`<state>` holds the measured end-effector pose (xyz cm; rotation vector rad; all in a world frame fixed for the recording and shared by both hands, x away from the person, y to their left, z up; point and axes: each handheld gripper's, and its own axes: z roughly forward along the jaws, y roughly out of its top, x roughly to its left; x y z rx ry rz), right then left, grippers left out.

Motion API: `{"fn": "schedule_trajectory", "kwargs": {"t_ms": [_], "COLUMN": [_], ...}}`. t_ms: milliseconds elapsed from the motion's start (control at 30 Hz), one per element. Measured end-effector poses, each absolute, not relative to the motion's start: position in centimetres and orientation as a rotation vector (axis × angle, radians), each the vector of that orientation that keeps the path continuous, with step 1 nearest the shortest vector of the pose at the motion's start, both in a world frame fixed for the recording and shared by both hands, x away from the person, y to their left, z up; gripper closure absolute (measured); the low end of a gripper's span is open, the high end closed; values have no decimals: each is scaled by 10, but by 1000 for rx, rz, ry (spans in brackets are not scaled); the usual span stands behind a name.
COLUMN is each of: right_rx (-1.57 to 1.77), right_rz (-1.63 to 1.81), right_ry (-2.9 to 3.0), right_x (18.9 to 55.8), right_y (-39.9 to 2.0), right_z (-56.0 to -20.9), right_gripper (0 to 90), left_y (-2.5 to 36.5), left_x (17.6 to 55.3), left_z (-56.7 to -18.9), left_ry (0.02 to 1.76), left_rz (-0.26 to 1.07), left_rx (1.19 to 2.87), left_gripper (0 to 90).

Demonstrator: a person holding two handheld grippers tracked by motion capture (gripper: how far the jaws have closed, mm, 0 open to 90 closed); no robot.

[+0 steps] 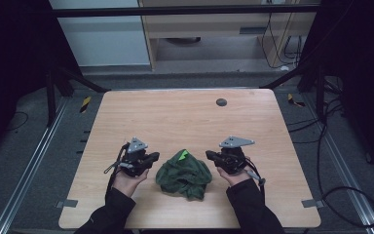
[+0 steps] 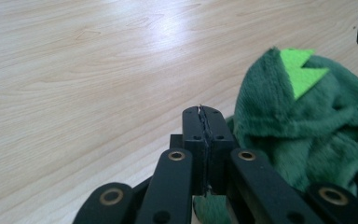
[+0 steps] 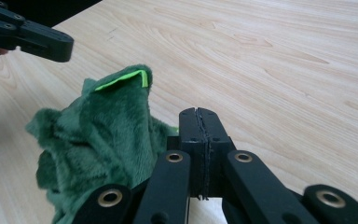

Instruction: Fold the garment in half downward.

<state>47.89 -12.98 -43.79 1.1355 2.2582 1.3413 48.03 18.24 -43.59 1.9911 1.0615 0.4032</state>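
Cloth, green and crumpled, lies on the table between the clenched, empty left hand-held gripper and right hand-held gripper.

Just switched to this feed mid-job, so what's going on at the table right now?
A person holds a gripper in each hand at a wooden table. A crumpled green plush cloth with a bright green patch lies between them. The left gripper and the right gripper sit on either side of it, both with jaws shut and nothing between them. The cloth lies loose on the table.
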Motion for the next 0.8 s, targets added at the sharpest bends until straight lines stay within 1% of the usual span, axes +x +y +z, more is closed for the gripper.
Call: {"fn": "schedule_trajectory", "kwargs": {"t_ms": [200,300,667,800], "right_rx": [1153,1157,1172,1158], "right_rz": [1334,1325,1305,1305], "right_ry": [2269,2275,2312,2334], "right_x": [488,492,493,492], "right_y": [-120,-116,-108,-105], "right_z": [-446,-451,-464,-465], "right_gripper": [899,899,898,898], "left_y": [174,170,161,160], "left_x": [490,493,498,496], "left_z": [-443,-448,-464,-463], "left_ry": [1068,1072,1075,1055], "left_rz": [402,378,312,298], "left_rx": [1990,1985,2038,2039], "left_gripper": [899,900,900,899]}}
